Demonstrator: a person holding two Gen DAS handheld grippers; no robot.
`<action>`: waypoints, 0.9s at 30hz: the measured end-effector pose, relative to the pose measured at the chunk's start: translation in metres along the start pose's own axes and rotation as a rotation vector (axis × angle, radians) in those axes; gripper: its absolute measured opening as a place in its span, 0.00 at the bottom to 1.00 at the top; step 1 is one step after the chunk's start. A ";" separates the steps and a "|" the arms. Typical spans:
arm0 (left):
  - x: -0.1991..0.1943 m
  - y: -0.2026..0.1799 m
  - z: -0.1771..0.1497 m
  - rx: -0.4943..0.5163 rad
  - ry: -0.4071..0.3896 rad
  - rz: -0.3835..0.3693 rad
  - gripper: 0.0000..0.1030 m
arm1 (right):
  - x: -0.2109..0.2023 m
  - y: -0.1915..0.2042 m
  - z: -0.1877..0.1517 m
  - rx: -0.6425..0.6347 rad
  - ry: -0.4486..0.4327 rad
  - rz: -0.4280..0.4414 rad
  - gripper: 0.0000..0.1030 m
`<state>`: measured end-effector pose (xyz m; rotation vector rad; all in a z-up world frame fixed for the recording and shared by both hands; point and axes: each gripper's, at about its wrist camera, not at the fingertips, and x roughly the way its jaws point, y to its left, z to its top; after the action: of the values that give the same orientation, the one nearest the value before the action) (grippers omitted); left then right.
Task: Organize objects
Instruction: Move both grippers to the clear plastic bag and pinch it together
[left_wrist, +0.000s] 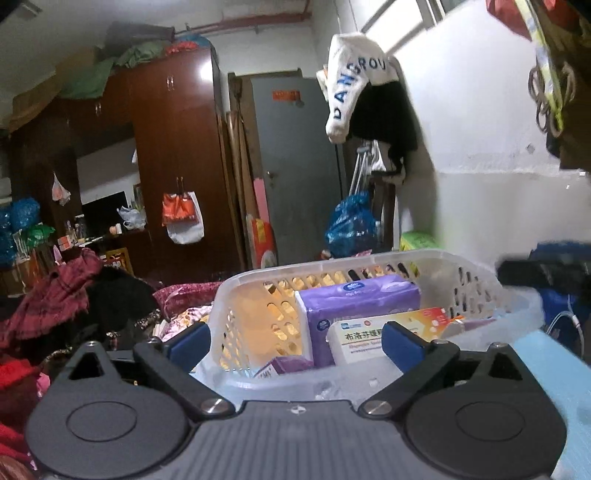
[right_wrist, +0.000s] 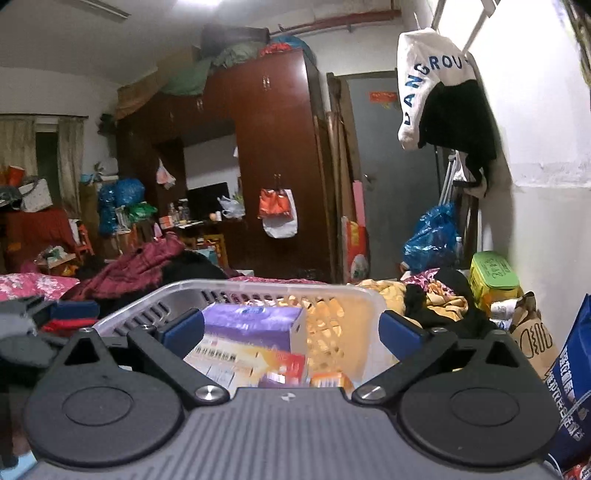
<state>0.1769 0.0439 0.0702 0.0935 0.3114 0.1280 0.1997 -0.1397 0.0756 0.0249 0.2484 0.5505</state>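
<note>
left wrist: spread left gripper (left_wrist: 295, 341) just behind basket (left_wrist: 476, 273) rim

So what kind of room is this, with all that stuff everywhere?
Most likely a cluttered bedroom at home. There's a tall dark red-brown wooden wardrobe, a pink flowered bedspread with crumpled maroon clothes piled on it, and a white perforated plastic basket of boxes in front.

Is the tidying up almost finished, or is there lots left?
Partly done. The clear plastic slotted basket already holds a purple tissue pack and a white and orange medicine box. Nothing is in hand: the left gripper and right gripper are both open and empty. Plenty may remain: the dark red checked cloth and yellow patterned fabric lie loose nearby.
</note>
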 end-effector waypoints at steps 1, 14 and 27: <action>-0.004 0.001 -0.002 -0.011 0.003 -0.012 0.97 | -0.005 0.000 -0.006 -0.001 0.003 -0.001 1.00; -0.040 0.032 -0.111 -0.092 0.240 -0.146 0.99 | -0.040 -0.019 -0.098 0.129 0.212 -0.022 1.00; -0.060 0.012 -0.133 -0.089 0.250 -0.213 1.00 | -0.048 0.013 -0.127 0.044 0.247 0.044 0.79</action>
<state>0.0780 0.0566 -0.0368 -0.0453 0.5616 -0.0590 0.1226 -0.1591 -0.0357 0.0051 0.5016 0.5920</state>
